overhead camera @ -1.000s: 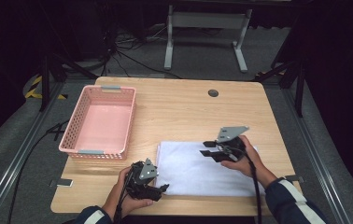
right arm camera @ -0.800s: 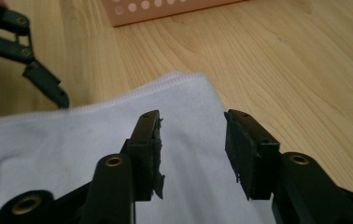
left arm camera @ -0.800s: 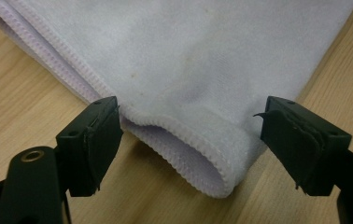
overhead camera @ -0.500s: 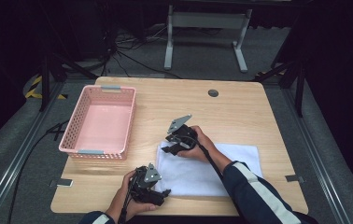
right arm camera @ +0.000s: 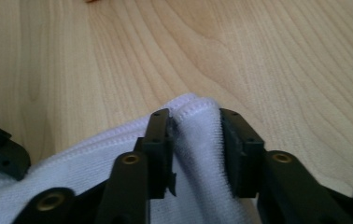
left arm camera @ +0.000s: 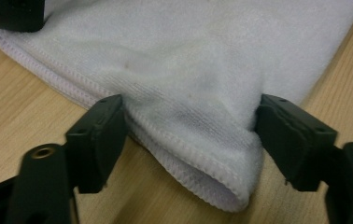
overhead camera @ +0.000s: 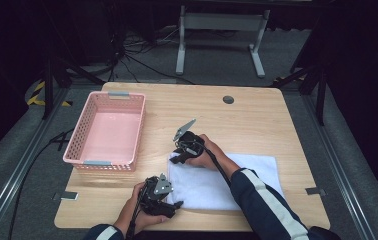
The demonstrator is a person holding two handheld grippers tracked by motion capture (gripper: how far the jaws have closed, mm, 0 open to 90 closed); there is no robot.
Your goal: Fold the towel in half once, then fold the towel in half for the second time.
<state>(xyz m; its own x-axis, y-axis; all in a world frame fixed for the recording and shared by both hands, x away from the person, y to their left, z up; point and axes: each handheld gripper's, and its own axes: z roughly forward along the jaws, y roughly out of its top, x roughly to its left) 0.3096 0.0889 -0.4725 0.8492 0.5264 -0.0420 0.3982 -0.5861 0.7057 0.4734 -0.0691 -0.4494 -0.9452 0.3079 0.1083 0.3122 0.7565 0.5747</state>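
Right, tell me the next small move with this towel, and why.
Probably close the left gripper on the near corner of the white towel: its jaws straddle that corner, closing but seemingly not pinching yet, while the right gripper already clamps the far corner.

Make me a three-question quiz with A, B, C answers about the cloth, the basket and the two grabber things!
1. Where does the pink basket sit?
A. left of the white towel
B. on the towel
C. on the floor

2. How many baskets stand on the table?
A. three
B. two
C. one

3. What is the right gripper doing?
A. hanging open over the basket
B. pinching a towel corner
C. holding a cup

Answers:
1 A, the high view shows the basket on the wood left of the towel.
2 C, one pink basket is there.
3 B, the right gripper view shows both pads pressed on the bunched corner.
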